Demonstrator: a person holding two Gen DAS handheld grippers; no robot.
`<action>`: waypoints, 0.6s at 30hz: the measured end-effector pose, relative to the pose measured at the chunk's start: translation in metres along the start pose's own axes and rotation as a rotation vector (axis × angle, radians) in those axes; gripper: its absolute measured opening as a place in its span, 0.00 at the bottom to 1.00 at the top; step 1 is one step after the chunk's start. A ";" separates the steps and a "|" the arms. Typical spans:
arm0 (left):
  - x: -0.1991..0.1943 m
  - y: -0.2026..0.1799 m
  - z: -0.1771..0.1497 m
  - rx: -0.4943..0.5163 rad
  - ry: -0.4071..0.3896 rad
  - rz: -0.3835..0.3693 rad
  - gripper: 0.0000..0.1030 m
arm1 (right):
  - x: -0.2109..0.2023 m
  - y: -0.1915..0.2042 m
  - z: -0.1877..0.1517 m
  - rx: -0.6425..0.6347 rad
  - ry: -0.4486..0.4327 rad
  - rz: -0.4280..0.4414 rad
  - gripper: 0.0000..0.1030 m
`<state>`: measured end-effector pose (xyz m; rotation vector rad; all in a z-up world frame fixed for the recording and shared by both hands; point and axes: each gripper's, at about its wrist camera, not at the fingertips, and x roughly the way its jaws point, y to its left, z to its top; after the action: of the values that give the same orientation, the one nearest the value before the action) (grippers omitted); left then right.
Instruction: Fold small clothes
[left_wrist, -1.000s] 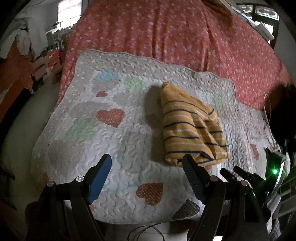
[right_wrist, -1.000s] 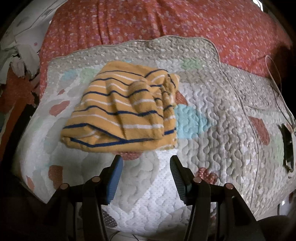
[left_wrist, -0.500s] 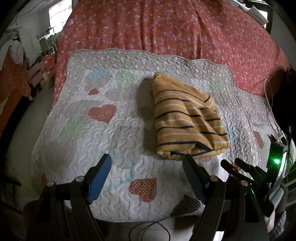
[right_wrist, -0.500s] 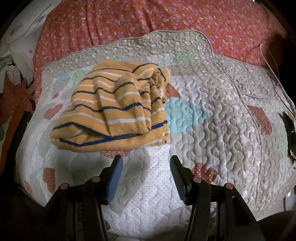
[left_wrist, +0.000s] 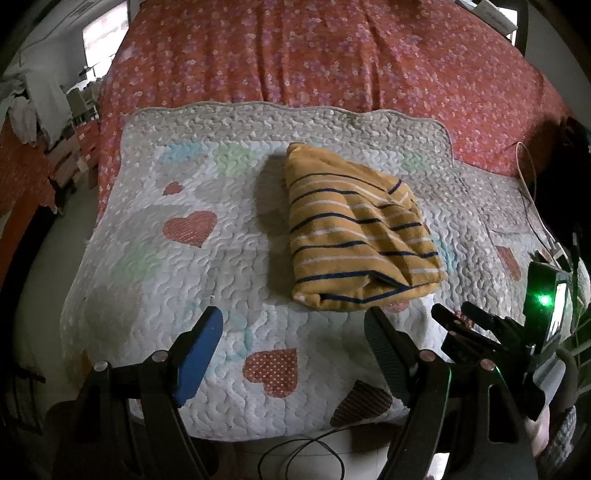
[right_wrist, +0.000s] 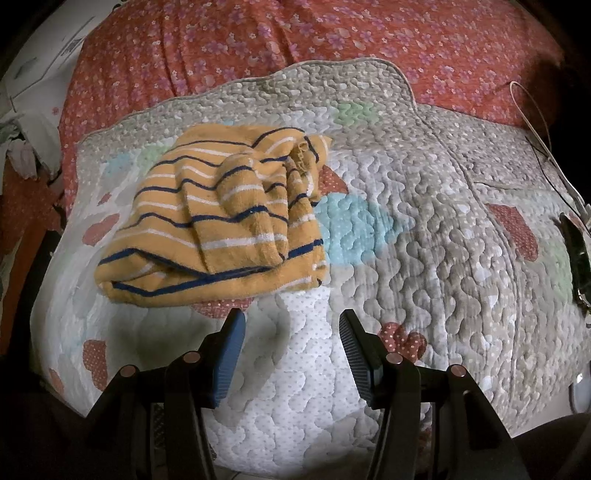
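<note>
Only the left view shows right gripper, seemingly empty.

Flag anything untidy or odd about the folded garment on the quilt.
The mustard-yellow knit garment with navy and white stripes is folded, but its top layer bunches into rumpled ridges near the right edge rather than lying flat. Both claws are open and clear of it.

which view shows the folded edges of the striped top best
The right wrist view: the striped top fills more of the picture, with its stacked layers and bunched far corner plainly visible. The left wrist view shows the same striped top smaller, mostly its flat upper face and near fold.
</note>
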<state>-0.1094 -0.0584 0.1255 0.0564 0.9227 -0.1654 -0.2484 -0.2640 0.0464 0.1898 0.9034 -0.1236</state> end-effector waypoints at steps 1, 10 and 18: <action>-0.001 0.000 0.000 0.002 -0.004 -0.002 0.76 | 0.000 0.000 0.000 -0.001 -0.002 -0.001 0.56; -0.004 -0.002 -0.001 0.004 -0.012 -0.006 0.76 | -0.001 0.001 -0.001 -0.002 -0.004 -0.003 0.56; -0.005 -0.003 -0.002 0.008 -0.015 -0.006 0.76 | -0.001 0.001 -0.001 -0.003 -0.003 -0.001 0.56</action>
<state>-0.1146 -0.0606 0.1282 0.0597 0.9071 -0.1743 -0.2495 -0.2632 0.0463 0.1859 0.9004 -0.1237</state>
